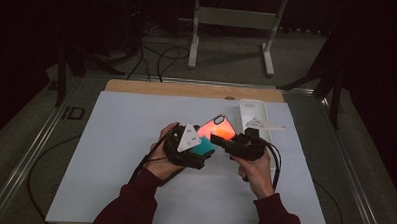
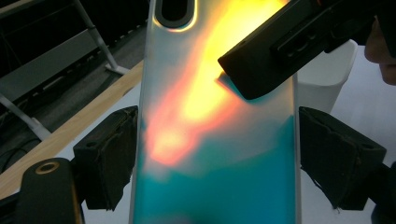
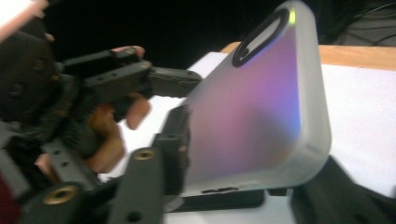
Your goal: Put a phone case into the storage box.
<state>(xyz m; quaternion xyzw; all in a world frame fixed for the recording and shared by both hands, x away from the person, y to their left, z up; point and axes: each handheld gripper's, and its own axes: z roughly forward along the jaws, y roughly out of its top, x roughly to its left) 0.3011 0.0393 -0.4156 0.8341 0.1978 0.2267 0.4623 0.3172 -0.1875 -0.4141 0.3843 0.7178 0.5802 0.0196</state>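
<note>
White counter (image 1: 114, 169) across the middle of the high view, wooden strip along its far edge. Grey metal stand (image 1: 234, 28) on the floor at top centre, cables beside it. White tray (image 1: 252, 114) right of centre on the counter. Phone case (image 1: 217, 128), orange fading to teal, at centre frame, raised and tilted between both hands; in the left claw view filling the middle, camera cutout at top (image 2: 175, 11). Left claw (image 1: 201, 149) just left of centre, pinching the case by its long edges, one pad on each side (image 2: 112, 154). Right claw (image 1: 220, 140) just right of centre, one jaw lying on the case's back, jaws around the case's lower end (image 3: 252, 121) in the right claw view; pressing or merely closing in, cannot tell.
</note>
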